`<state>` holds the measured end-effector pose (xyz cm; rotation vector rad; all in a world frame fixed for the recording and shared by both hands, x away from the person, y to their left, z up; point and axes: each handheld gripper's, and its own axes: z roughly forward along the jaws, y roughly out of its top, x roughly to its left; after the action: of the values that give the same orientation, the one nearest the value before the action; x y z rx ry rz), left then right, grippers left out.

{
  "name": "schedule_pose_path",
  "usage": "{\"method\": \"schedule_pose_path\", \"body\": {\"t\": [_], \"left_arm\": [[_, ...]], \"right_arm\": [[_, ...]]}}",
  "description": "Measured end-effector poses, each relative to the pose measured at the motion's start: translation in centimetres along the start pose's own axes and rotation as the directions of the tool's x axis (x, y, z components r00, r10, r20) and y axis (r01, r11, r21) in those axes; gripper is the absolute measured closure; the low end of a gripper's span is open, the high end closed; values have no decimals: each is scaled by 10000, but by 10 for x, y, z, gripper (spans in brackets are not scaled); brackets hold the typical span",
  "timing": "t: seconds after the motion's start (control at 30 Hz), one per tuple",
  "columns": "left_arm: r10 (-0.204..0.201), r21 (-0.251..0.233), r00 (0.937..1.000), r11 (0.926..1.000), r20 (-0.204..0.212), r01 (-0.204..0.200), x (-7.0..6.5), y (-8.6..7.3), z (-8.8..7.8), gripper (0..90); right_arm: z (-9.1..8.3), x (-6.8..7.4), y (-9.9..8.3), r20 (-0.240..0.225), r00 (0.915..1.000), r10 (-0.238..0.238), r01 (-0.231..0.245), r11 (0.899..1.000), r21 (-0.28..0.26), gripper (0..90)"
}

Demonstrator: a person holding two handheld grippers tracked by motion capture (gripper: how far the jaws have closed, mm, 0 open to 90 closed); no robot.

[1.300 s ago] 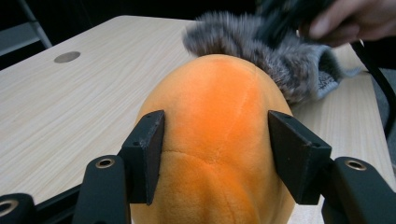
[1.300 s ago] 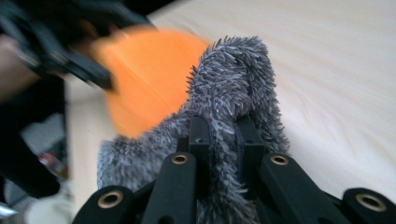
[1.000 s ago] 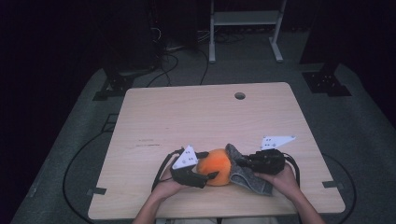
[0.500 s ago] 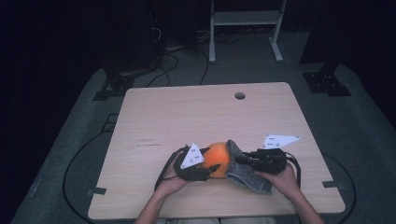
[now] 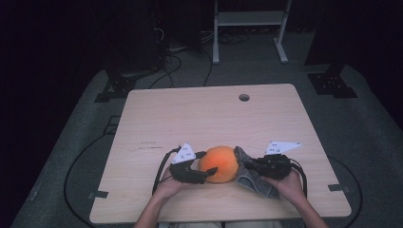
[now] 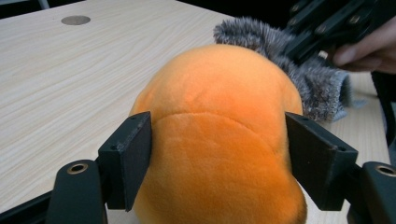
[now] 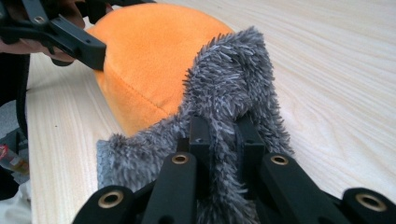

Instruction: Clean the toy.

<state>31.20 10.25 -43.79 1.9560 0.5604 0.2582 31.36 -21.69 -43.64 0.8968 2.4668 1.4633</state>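
- Dark room all round; my pale wooden table stands on grey carpet, with a round cable hole near its far edge and faint marks on the wood at the left, too small for me to read.
- Near my edge of the table sits the orange plush, with no label or writing on any side I can see.
- My left gripper has just been closing; its jaws now stand on either side of the orange plush and touch its flanks.
- My right gripper is pinched tight on the grey furry cloth, fur bulging up between the jaws.
- That grey furry cloth lies against the plush's right side and trails onto the table under my right hand.
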Motion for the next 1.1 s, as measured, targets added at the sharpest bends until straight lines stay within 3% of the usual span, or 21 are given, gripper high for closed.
{"method": "schedule_pose_path", "body": {"t": [0.03,0.07,0.13,0.23,0.3,0.33,0.4,0.47,0.57,0.6,0.63,0.73,0.77,0.8,0.83,0.87,0.97,1.0,1.03,1.07,1.1], "left_arm": [[103,47,9999,9999,-26,-103,-2,0,1,271],[192,81,9998,9998,-56,-191,-4,0,1,275],[581,182,9983,9981,-53,-580,-8,1,3,280],[305,208,9994,9993,183,-309,-7,3,1,253],[-486,125,9984,9988,300,482,-3,7,-1,176],[-1054,189,9943,9943,181,1050,-1,8,-1,132],[-1548,574,9877,9865,198,1535,2,8,3,112],[-1329,540,9911,9898,101,1322,0,5,4,221],[-1104,514,9939,9926,55,1100,-2,5,3,288],[-856,557,9962,9948,134,848,-2,3,1,294],[-856,557,9962,9948,134,848,-2,3,1,292],[-791,543,9960,9956,412,768,-1,3,1,254],[-922,589,9944,9943,521,892,0,4,1,166],[-1347,837,9888,9881,638,1292,3,7,2,123],[-1347,837,9888,9881,638,1292,3,7,2,93],[-1503,1087,9873,9836,510,1441,4,7,5,89],[-1243,1164,9916,9860,349,1195,1,6,7,170],[-977,1079,9950,9896,219,948,-2,6,8,170],[-585,956,9983,9937,57,577,-5,7,7,233],[289,523,9988,9983,-392,-269,-12,10,5,324],[693,272,9958,9973,-604,-677,-15,11,5,345]], "right_arm": [[-2,2,2,-54,10000,-60,59,9998,-202,801],[-5,6,9,-530,9985,-138,91,9961,-880,801],[-4,14,19,-821,9956,-443,321,9891,-1436,800],[6,20,24,-754,9943,-759,662,9901,-1242,801],[11,16,18,-884,9951,-453,345,9922,-1201,801],[11,15,17,-928,9951,-333,225,9930,-1156,801],[10,15,17,-810,9960,-377,284,9931,-1136,801],[9,16,14,-627,9968,-496,423,9926,-1136,801],[7,12,11,-344,9987,-380,348,9954,-895,801],[4,2,5,257,9997,-5,19,9986,-528,801],[3,-4,2,354,9989,302,-288,9988,-383,801],[-1,-7,0,265,9986,450,-435,9976,-541,800],[-5,-1,5,-154,9997,188,-204,9937,-1104,800],[-5,3,9,-365,9993,-17,-29,9922,-1250,800],[-5,3,9,-365,9993,-17,-29,9922,-1250,800],[0,10,12,-462,9983,-357,303,9933,-1111,800],[8,9,10,-485,9984,-297,257,9963,-822,800],[9,6,8,-492,9986,-202,166,9972,-726,800],[8,5,6,-513,9987,-45,8,9973,-732,800],[5,4,5,-466,9989,20,-55,9970,-766,801],[2,5,6,-344,9994,-35,5,9964,-853,801]]}}
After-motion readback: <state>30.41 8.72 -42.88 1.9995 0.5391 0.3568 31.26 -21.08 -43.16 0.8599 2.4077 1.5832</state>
